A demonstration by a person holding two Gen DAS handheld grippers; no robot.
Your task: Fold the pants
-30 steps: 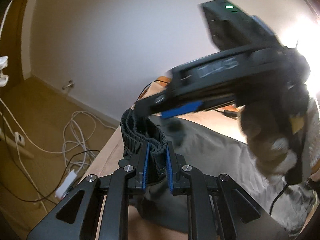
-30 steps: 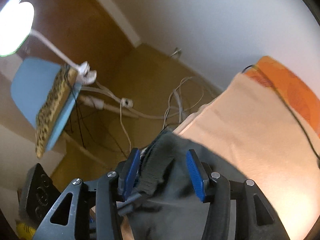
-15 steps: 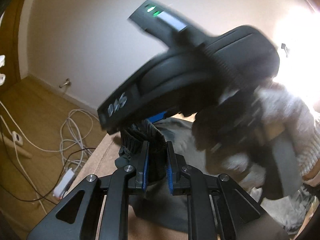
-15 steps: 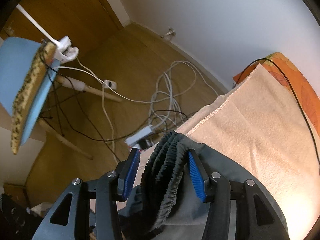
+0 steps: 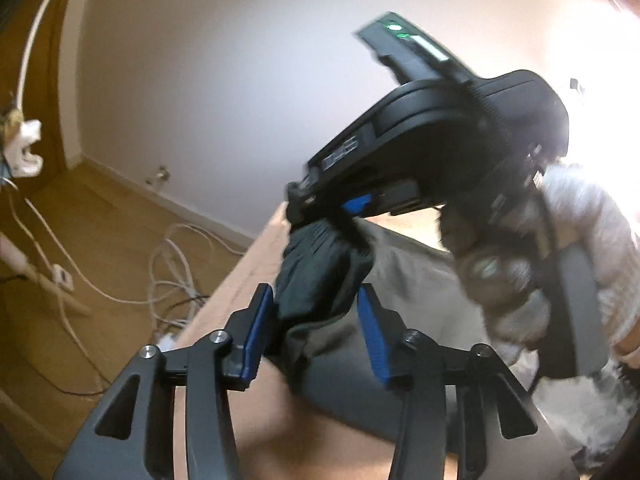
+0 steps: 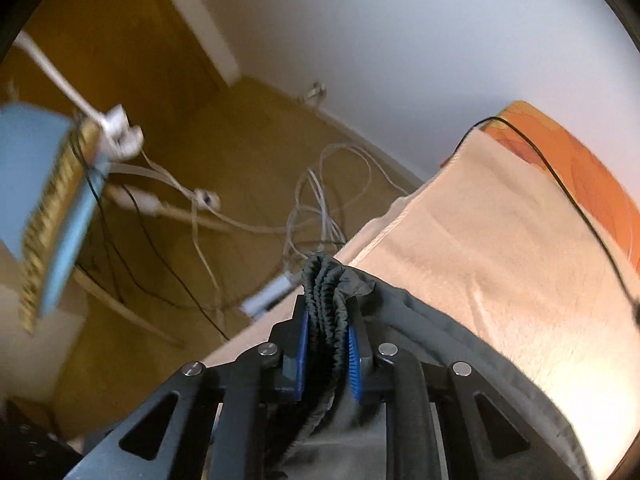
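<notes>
Pants [image 6: 400,360], dark grey, lie along the near edge of the peach towel [image 6: 500,240] that covers the work surface, their gathered elastic waistband [image 6: 326,292] bunched up at the corner. My right gripper [image 6: 326,354] is clamped narrow on that waistband, the blue pads pressing the ruffled elastic from both sides. In the left wrist view the left gripper [image 5: 316,332] stands wide, its pads on either side of the same dark bunch without pinching it, so I judge I am mid hand-over: the right side now carries the waistband and the left is free. Next I would take the left gripper to the far end of the waistband, or to a leg hem, then pull the fabric taut and flat before folding. White cables [image 6: 320,184] trail on the wooden floor below.
</notes>
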